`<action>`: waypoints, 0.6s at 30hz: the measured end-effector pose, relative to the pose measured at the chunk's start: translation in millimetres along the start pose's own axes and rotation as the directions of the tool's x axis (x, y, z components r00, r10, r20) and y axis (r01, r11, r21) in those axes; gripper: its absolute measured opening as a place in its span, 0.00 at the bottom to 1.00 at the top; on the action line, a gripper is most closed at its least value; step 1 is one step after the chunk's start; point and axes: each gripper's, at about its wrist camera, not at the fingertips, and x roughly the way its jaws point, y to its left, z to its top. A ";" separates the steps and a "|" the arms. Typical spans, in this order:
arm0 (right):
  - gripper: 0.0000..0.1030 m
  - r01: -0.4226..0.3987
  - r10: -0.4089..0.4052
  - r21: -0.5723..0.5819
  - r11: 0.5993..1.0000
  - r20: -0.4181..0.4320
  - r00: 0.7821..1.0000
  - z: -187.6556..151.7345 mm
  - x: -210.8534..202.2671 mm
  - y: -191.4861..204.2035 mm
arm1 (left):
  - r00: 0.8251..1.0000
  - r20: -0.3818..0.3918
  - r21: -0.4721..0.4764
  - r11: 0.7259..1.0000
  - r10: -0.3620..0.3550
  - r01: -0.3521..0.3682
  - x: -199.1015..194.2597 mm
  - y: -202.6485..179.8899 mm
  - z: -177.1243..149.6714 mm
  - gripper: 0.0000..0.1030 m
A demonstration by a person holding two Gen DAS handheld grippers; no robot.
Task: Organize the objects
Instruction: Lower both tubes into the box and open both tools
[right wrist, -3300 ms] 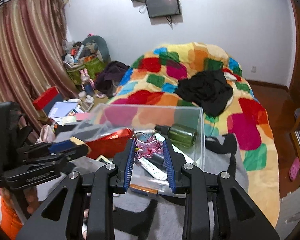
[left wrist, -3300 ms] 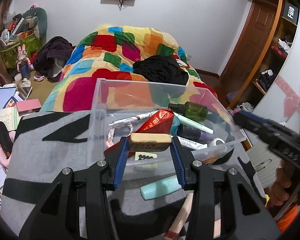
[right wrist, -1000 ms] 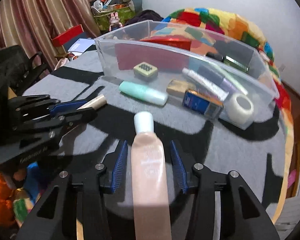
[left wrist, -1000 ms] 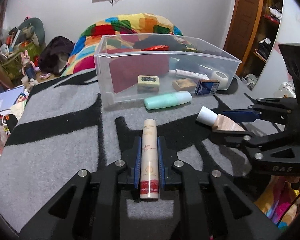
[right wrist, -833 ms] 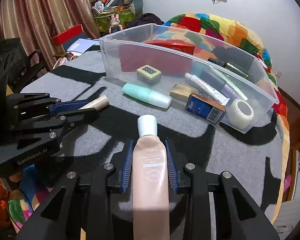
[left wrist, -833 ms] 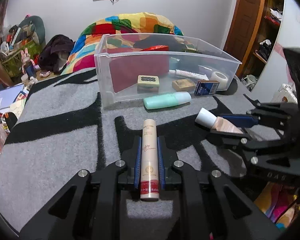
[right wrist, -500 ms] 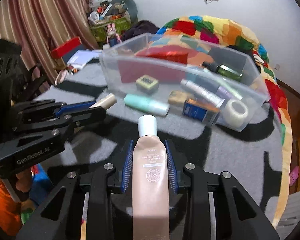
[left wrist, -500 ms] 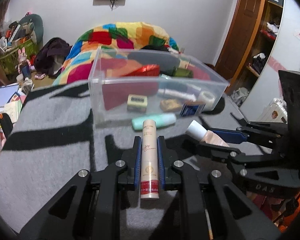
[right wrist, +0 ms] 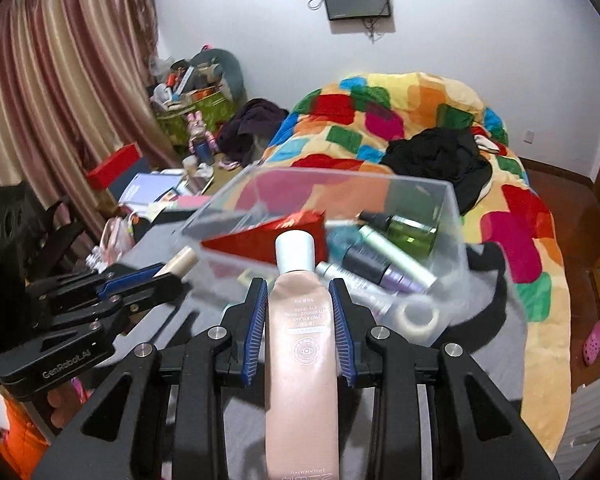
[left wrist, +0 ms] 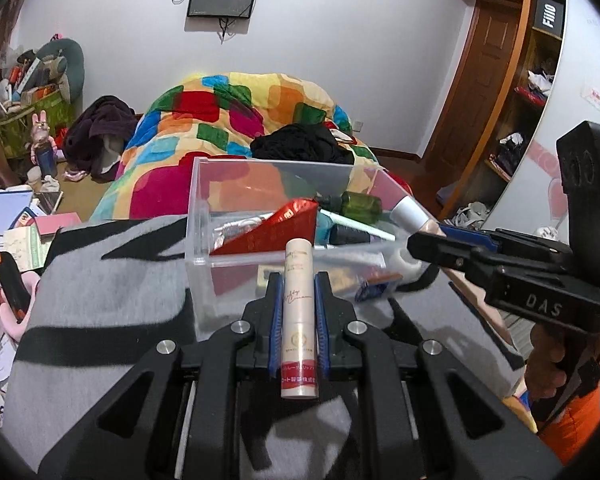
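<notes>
Gripping a slim cream tube (left wrist: pixel 299 312) in your left gripper (left wrist: pixel 299 320) and a pink squeeze tube (right wrist: pixel 300 332) in your right gripper (right wrist: pixel 299 328), fingers clamped, both poised before the clear bin (left wrist: pixel 198 216); clear its near wall before releasing.

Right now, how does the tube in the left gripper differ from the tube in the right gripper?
The left tube is slim, cream, with a red band at its near end; the right tube is wider, flat, pink, with a white cap. Both are clamped lengthwise, pointing toward the bin.
</notes>
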 end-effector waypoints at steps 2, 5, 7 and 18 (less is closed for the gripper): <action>0.28 0.024 -0.024 0.013 1.000 -0.002 1.000 7.7 4.2 -7.7 | 1.000 -0.010 -0.006 1.000 -0.010 0.010 5.4 3.3 6.3 0.14; 0.28 0.042 -0.041 0.050 0.998 -0.022 0.999 16.8 14.8 -21.2 | 0.999 -0.030 -0.012 1.000 -0.018 0.018 15.9 6.0 15.5 0.14; 0.28 0.047 -0.044 0.073 0.996 -0.036 0.998 21.7 22.5 -28.8 | 0.999 -0.045 -0.019 0.999 -0.026 0.026 22.9 6.9 20.6 0.14; 0.28 0.083 -0.080 0.019 0.996 -0.111 0.991 35.9 53.1 -34.4 | 0.991 -0.114 0.026 0.997 -0.065 0.068 53.7 -12.7 41.3 0.14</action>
